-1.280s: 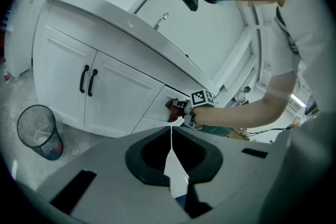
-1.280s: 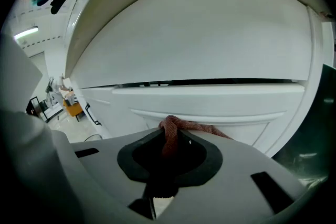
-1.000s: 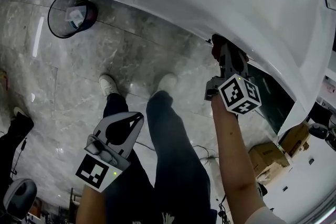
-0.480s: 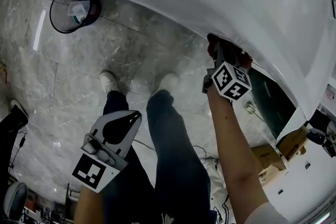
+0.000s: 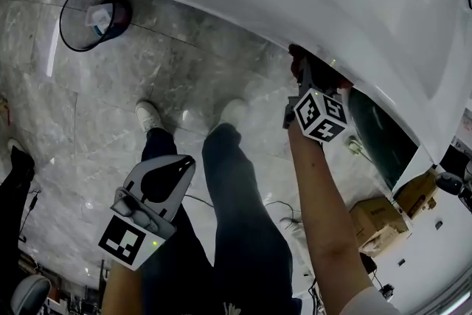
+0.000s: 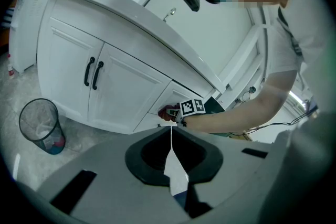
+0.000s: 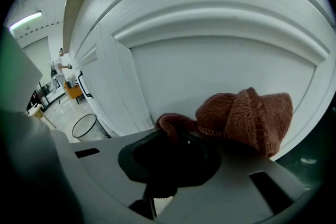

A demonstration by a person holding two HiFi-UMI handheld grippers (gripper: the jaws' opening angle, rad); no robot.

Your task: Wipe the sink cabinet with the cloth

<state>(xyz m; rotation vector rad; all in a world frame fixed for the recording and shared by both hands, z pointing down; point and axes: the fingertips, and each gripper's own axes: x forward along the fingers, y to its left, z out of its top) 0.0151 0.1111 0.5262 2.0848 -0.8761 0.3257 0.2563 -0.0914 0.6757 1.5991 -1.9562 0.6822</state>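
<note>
A red-brown knitted cloth is clamped in my right gripper and pressed flat against the white panel of the sink cabinet. From the head view, the right gripper reaches up under the counter edge, with the cloth touching the cabinet front. My left gripper hangs low beside the person's left leg, shut and empty. In the left gripper view its jaws meet in a thin line, and the cloth shows far off on the cabinet.
A black mesh waste bin stands on the marble floor at the left of the cabinet. Two doors carry black handles. A dark opening lies right of the cloth. A cardboard box sits on the floor at right.
My right gripper has slid the cloth a little to the left along the cabinet front. The left gripper stays shut, hardly moved.
</note>
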